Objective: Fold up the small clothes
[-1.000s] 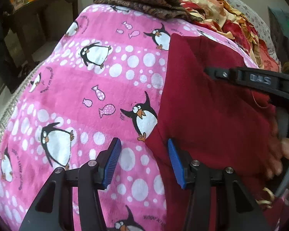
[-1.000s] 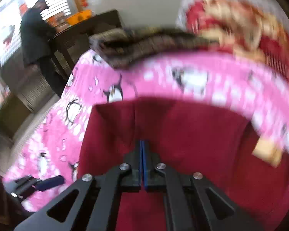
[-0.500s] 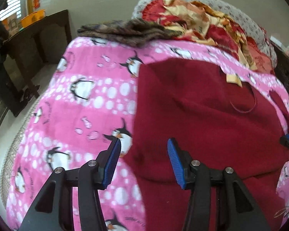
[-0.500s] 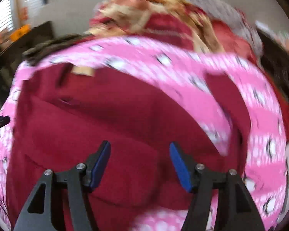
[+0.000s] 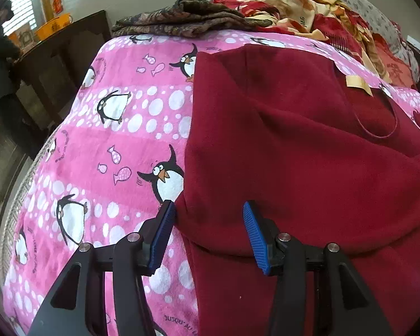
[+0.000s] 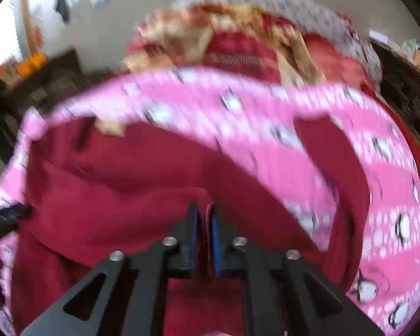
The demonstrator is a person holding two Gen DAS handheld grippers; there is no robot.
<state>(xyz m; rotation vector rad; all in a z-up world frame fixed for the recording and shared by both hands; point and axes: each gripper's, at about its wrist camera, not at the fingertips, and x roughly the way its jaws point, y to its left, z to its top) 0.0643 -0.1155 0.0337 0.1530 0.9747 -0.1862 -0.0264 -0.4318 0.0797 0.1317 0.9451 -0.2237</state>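
On the bed's pink penguin-print fleece blanket (image 5: pixel 131 117), the dark red fleece garment (image 5: pixel 294 154) is lying half-folded; the right hand-held gripper (image 6: pixel 205 224), jaws just closing, is pinching its fold for the next turn, while the left hand-held gripper (image 5: pixel 208 224) is straddling its edge, half-open and gripping nothing.

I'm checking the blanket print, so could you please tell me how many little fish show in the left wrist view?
5. Two sit near the far edge of the blanket: and. Three lie mid-blanket: and. The red garment may hide more.
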